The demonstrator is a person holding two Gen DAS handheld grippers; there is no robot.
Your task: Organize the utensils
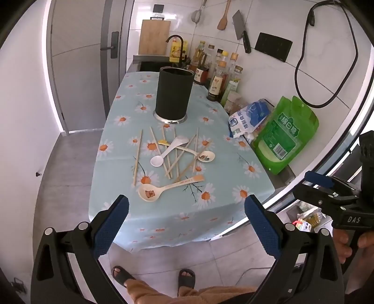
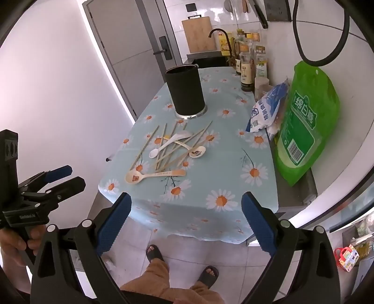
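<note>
The left gripper (image 1: 186,203) has its two blue fingers (image 1: 109,224) spread wide with nothing between them, and it hangs in the air in front of the table edge. The right gripper (image 2: 186,200) is wide open too and holds nothing. Past the fingers, on the daisy tablecloth (image 1: 217,168), lies a messy pile of chopsticks (image 1: 174,155) with spoons mixed in: a big cream spoon with a bear (image 1: 163,188) nearest the front edge, a white spoon (image 1: 164,154) in the middle, and a small picture spoon (image 1: 205,156) to the right. Behind the pile stands a tall black holder (image 1: 174,93) on a shiny base. The left view shows the knife (image 1: 242,35), wooden spoon (image 1: 224,17) and strainer hanging on the wall; the right view cuts most of those off. The right view shows the green bag (image 2: 306,121) much bigger and closer. Each view shows the other gripper at its side, held by a hand (image 2: 16,243). The inside of the holder is too dark to see. The bottles (image 1: 218,77) by the wall partly hide each other.
</note>
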